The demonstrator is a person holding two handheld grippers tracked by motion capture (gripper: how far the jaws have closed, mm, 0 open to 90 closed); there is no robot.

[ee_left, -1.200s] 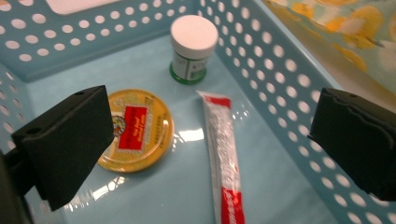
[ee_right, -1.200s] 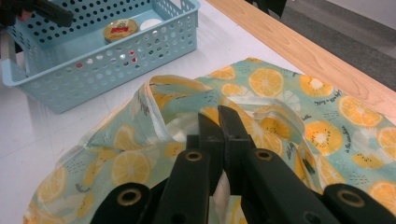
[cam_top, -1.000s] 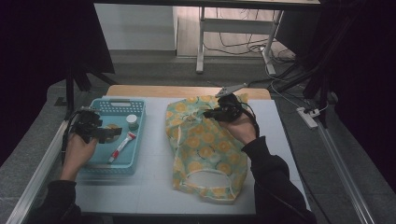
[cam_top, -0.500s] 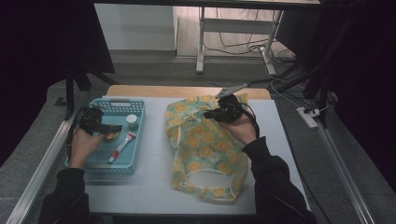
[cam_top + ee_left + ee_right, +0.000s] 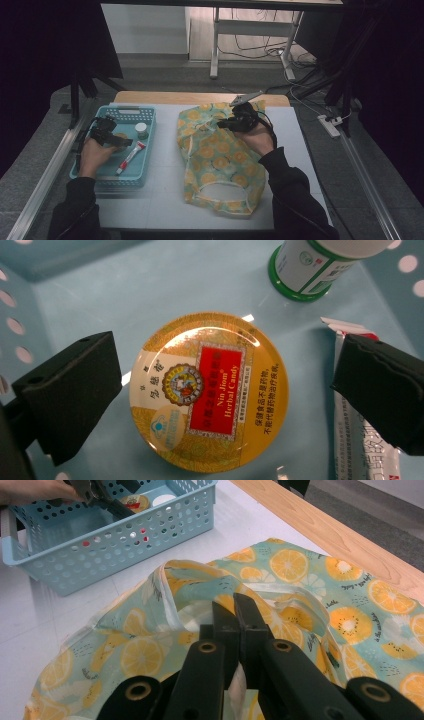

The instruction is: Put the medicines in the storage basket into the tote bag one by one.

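A round gold candy tin (image 5: 209,392) with a red label lies flat on the floor of the light-blue basket (image 5: 125,112). My left gripper (image 5: 227,390) hangs open right above it, one black jaw on each side and neither touching it. From the high view, the left gripper (image 5: 112,139) is inside the basket. The orange-print cloth bag (image 5: 220,160) lies in the middle of the table. My right gripper (image 5: 235,610) is shut on the bag's (image 5: 300,580) upper edge and holds that edge raised, at the bag's far end (image 5: 227,122).
A white bottle with a green base (image 5: 320,265) stands beyond the tin, and a red-and-white tube (image 5: 360,450) lies under the right-hand jaw. Both sit in the basket (image 5: 150,535). The table's wooden far edge (image 5: 200,97) runs behind the bag.
My left hand has sunk into the basket, bringing its open jaws down over the tin. The right gripper and the bag have stayed put.
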